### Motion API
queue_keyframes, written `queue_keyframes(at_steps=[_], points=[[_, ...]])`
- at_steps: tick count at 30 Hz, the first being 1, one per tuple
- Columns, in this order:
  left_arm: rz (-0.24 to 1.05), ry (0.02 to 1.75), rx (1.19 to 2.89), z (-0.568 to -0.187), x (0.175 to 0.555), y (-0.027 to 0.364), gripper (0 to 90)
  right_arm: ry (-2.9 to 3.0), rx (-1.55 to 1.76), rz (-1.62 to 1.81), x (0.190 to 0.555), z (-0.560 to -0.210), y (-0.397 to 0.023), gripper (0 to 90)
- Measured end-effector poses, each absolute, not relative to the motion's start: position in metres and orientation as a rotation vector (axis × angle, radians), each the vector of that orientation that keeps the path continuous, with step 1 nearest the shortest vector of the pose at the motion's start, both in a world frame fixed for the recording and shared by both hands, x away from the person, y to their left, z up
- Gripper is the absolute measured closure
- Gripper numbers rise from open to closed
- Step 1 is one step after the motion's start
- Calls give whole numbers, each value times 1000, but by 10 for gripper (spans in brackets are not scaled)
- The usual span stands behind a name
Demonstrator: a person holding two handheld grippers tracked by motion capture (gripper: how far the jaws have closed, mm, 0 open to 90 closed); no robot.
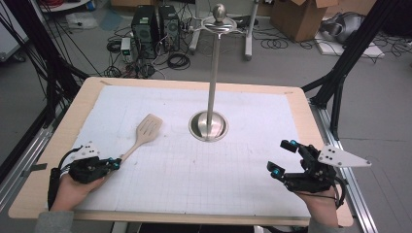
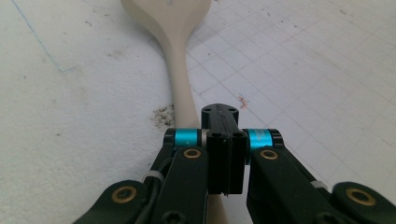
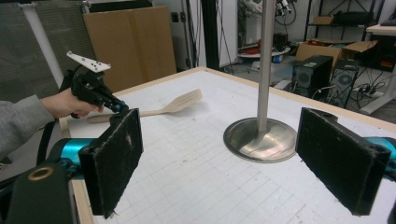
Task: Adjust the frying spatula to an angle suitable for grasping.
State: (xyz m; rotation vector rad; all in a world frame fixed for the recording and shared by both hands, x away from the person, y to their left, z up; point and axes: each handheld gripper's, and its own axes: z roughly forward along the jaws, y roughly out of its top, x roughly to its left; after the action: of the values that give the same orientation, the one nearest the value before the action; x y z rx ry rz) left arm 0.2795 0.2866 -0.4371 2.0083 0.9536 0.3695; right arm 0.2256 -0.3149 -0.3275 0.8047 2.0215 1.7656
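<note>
While wooden spatula [image 1: 144,133] lies flat on white mat [image 1: 194,165], left gripper [image 2: 225,140] sits low at its handle end — jaws pressed together, seeming to pinch thin handle; blade points away ahead. Spatula looks light, stiff, smooth — may slip; hold handle firmly. Left hand [image 1: 73,190] low, gripper level. Right gripper [image 1: 284,158] well apart, jaws spread, holding nothing, facing metal stand [image 1: 209,124].
</note>
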Motion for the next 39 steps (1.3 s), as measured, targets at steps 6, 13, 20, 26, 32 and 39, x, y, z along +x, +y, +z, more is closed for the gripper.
queue_keyframes(at_steps=[6,13,20,26,32,39], points=[[365,969,2060,-439,281,282,898,2021,812,1764,226,-328,-316,141],[347,993,2068,-439,282,279,898,2021,813,1764,226,-328,-316,141],[341,982,2145,-440,281,275,898,2022,821,1763,226,-329,-316,141],[347,989,2151,-439,281,277,899,2027,824,1763,226,-329,-316,141],[345,1019,2123,-440,280,286,898,2028,829,1763,227,-330,-316,141],[408,1027,2158,-438,279,288,899,2033,825,1758,228,-332,-316,141]])
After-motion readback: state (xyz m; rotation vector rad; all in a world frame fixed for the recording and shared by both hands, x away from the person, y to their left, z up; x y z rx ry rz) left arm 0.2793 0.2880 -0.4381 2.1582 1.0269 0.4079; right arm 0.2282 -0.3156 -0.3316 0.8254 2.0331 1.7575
